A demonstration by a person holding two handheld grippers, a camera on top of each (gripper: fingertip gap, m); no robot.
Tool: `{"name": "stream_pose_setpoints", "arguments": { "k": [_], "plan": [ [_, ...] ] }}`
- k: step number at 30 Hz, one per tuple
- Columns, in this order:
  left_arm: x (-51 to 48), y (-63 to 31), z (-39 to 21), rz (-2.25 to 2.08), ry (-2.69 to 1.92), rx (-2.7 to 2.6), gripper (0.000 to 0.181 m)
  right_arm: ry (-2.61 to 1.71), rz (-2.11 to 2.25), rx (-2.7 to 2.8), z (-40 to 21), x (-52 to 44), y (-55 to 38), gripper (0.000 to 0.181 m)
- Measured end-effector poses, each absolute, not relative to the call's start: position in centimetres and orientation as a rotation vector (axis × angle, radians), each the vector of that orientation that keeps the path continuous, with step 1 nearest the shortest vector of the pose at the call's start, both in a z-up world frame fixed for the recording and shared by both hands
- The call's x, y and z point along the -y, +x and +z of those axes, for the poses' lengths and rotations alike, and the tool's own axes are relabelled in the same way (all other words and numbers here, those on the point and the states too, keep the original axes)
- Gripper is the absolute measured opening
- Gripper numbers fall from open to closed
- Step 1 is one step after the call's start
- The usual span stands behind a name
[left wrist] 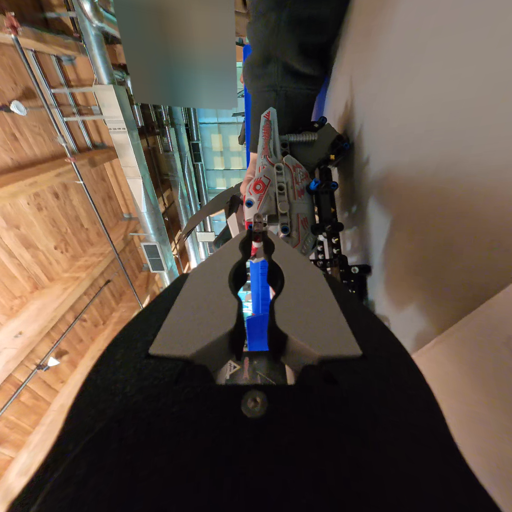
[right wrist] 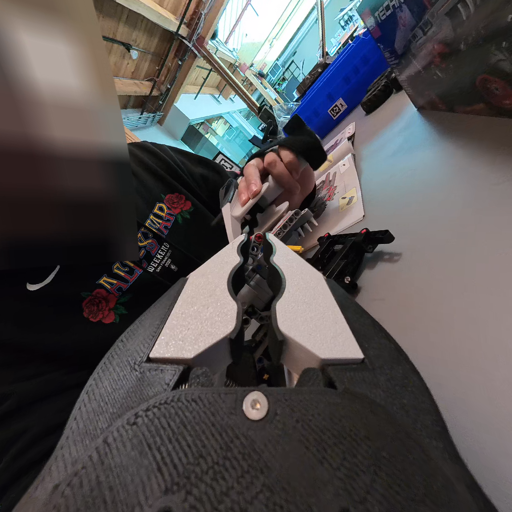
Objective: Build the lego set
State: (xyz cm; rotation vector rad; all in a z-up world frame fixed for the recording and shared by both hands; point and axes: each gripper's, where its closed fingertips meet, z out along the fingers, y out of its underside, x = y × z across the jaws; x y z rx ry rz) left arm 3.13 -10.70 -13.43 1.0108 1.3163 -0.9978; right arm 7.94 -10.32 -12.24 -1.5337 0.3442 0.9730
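The left claw point(left wrist: 257, 231) is closed on a small dark pin piece point(left wrist: 258, 221), whose long axis runs straight ahead into the grey panelled model point(left wrist: 279, 191), touching its near edge. The right claw point(right wrist: 257, 241) grips that model's grey beam point(right wrist: 253, 250). A black frame point(right wrist: 349, 252) lies apart on the worktop point(right wrist: 443, 249), beside the instruction booklet point(right wrist: 343, 194).
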Motion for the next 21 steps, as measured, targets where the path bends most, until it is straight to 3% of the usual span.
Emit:
{"name": "stream_pose_setpoints", "arguments": {
  "k": [8, 21],
  "plan": [
    [10.64, 2.74, -13.32, -0.834, 1.121, -1.158, 0.005, -1.541, 1.028, -0.333, -12.32, 10.25, 7.54, 0.009],
    [10.79, 2.4, -13.2, -1.128, 1.011, -1.314, 0.005, -1.568, 1.055, -0.302, -12.5, 10.06, 6.93, 0.009]
  ]
}}
